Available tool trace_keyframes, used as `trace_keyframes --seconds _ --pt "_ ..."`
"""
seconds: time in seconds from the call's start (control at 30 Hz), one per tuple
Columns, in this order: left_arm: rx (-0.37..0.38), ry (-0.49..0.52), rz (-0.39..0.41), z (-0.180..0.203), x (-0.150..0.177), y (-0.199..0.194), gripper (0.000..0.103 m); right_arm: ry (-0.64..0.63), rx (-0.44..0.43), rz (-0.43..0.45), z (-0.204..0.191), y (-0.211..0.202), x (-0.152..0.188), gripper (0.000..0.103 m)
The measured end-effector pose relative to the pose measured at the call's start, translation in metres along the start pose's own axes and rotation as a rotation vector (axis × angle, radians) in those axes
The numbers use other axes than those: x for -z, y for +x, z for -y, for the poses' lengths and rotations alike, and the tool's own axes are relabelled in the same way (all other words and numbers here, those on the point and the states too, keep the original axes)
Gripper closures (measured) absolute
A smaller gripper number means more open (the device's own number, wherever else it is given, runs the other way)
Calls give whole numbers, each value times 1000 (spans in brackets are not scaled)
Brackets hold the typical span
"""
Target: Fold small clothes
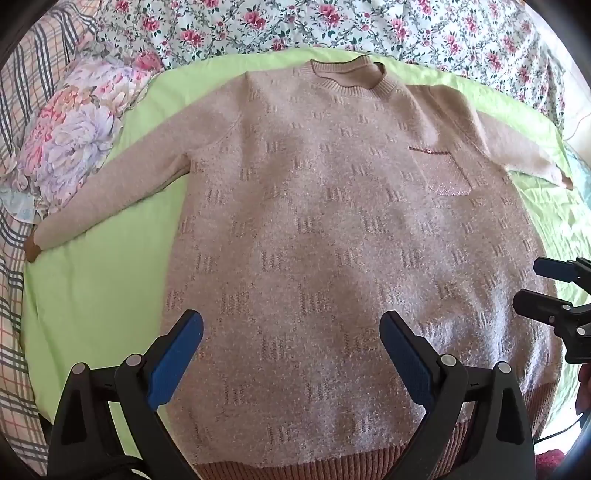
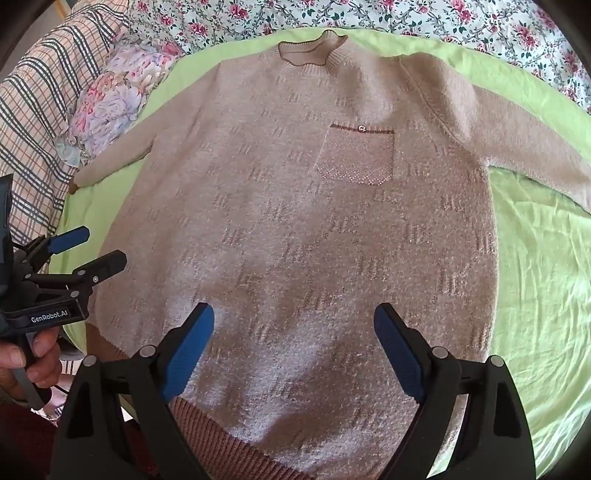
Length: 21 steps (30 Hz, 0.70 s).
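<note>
A pinkish-beige knit sweater (image 1: 332, 229) lies flat, front up, on a light green sheet (image 1: 96, 280), collar at the far side, both sleeves spread out, a small chest pocket (image 1: 445, 170) on its right half. It also fills the right wrist view (image 2: 303, 229). My left gripper (image 1: 291, 354) is open and empty, hovering above the lower hem. My right gripper (image 2: 293, 347) is open and empty above the hem too. Each gripper shows at the edge of the other's view: the right one (image 1: 535, 284), the left one (image 2: 96, 247).
A floral quilt (image 1: 332, 26) lies beyond the collar. A flowered pillow (image 1: 77, 129) and a plaid cloth (image 1: 22, 110) sit at the left by the left sleeve cuff (image 1: 33, 249). Green sheet (image 2: 539, 295) shows right of the sweater.
</note>
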<state>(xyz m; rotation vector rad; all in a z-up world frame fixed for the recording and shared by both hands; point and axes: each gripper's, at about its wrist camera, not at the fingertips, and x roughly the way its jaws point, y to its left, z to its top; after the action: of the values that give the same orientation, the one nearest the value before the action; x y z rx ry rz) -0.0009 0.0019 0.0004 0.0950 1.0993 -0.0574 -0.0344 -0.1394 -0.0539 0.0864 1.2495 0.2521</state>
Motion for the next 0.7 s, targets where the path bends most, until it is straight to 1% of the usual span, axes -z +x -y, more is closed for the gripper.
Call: trace_keyframes --seconds 0.27,0.3,0.57,0.63,0.7 --pt "-5 -4 -7 -3 3 -2 6 5 -9 -9 61 -20 -60 14" --pt "0 4 -7 -6 5 3 6 -3 -4 0 61 -24 -65 14" --pt "-7 2 -12 -6 7 4 6 -4 -3 -11 62 -24 -62 14" --pt "-13 -1 -15 0 2 4 6 -2 -3 -14 63 -22 -64 14" --pt "-2 -9 -9 0 1 5 6 -2 -3 -15 62 -22 -64 14"
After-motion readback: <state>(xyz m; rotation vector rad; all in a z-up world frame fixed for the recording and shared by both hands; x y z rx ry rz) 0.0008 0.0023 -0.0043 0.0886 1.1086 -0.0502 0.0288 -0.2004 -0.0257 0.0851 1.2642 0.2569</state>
